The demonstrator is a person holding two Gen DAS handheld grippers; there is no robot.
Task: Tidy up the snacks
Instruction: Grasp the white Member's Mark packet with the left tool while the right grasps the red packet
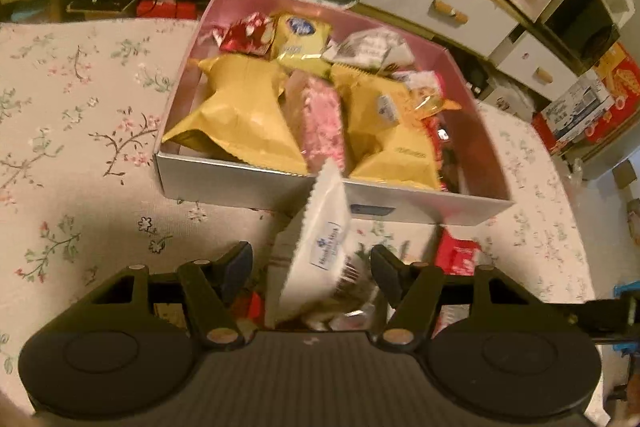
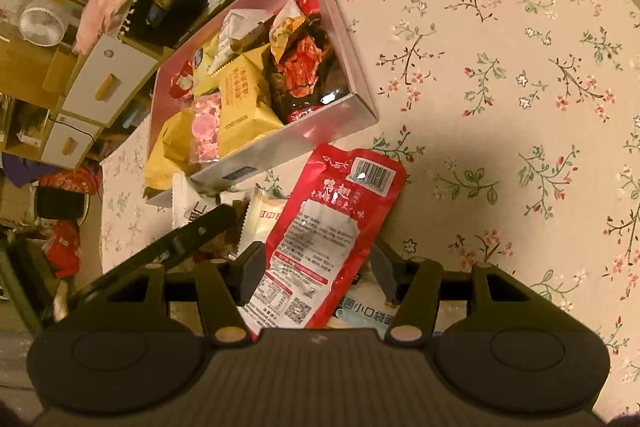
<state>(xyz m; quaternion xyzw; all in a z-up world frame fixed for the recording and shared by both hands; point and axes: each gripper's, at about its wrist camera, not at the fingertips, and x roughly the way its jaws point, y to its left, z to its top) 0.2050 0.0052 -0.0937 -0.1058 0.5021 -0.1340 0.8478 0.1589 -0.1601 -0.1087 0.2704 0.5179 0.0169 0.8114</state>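
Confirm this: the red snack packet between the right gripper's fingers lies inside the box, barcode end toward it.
Not quite. The red snack packet lies on the floral tablecloth outside the box, not inside it. The right wrist view shows this; its barcode end does point toward the box, between the right gripper's fingers.

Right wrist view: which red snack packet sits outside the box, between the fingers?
The long red pouch with the barcode, lying back-up on the tablecloth between the right gripper fingers. The other red packets lie inside the box.
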